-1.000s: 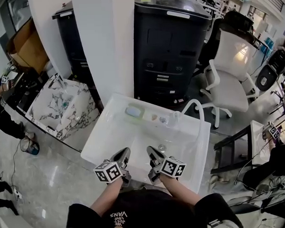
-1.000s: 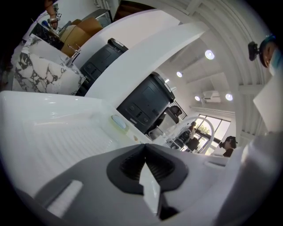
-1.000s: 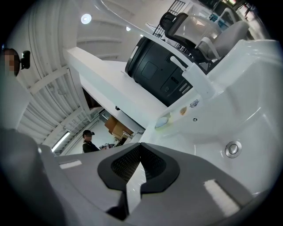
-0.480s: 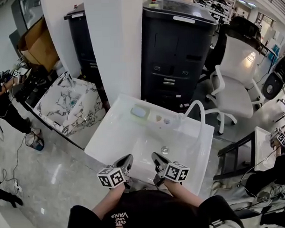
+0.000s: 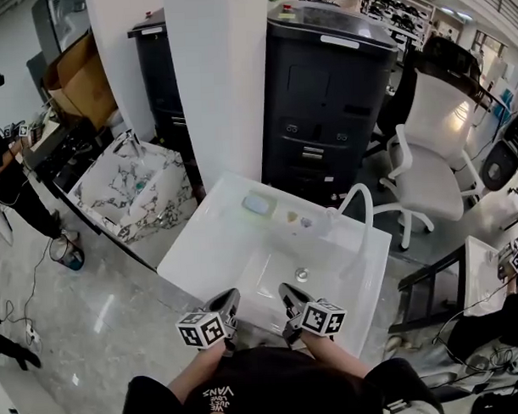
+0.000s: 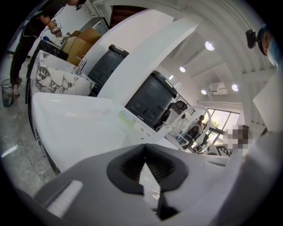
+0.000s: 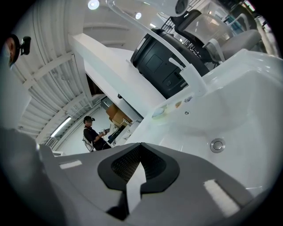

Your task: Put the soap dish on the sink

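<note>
A pale green soap dish [image 5: 259, 203] with a blue soap lies on the back ledge of the white sink [image 5: 201, 246], left of the white faucet [image 5: 357, 209]. It shows small in the left gripper view as soap dish [image 6: 127, 117] and in the right gripper view as soap dish [image 7: 159, 112]. My left gripper [image 5: 229, 300] and right gripper [image 5: 287, 294] hang side by side over the sink's near rim, both shut and empty, far from the dish.
A drain [image 5: 301, 275] sits in the basin. Behind the sink stand a white pillar [image 5: 216, 76] and a black cabinet [image 5: 323, 98]. A marbled sink [image 5: 131, 185] is to the left, a white office chair [image 5: 431, 153] to the right. A person [image 5: 7, 172] stands far left.
Both grippers have drawn back toward the sink's near rim and sunk a little. The soap dish has not moved.
</note>
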A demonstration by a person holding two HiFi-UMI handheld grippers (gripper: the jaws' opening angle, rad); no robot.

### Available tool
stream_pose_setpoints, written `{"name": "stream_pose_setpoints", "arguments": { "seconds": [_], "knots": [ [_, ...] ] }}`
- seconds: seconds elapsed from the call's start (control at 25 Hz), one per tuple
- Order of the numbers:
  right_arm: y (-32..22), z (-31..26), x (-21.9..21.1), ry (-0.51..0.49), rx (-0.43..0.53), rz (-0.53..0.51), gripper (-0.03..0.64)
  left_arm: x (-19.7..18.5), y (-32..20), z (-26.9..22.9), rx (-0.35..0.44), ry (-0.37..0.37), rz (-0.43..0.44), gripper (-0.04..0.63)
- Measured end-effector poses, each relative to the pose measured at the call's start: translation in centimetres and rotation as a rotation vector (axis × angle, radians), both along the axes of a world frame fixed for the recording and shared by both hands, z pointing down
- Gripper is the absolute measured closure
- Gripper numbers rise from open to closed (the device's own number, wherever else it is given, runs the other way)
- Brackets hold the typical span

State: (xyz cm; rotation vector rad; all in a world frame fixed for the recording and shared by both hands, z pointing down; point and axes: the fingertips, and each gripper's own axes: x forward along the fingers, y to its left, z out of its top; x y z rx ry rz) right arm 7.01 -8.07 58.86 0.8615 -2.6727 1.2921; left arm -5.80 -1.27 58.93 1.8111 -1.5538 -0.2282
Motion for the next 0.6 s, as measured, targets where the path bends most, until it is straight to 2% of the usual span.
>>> {"name": "stream_pose_setpoints", "arguments": {
  "seconds": [0.28, 0.6],
  "knots": [
    [0.5, 0.2, 0.2, 0.043, 0.017, -0.022, 0.615, -0.1, 1.0, 0.0, 0.008, -0.013, -0.029, 0.541],
    [0.7, 0.2, -0.1, 0.049, 0.026, -0.036, 0.615, -0.6, 1.8, 0.5, -0.008, -0.038, -0.059, 0.541]
  ]
}}
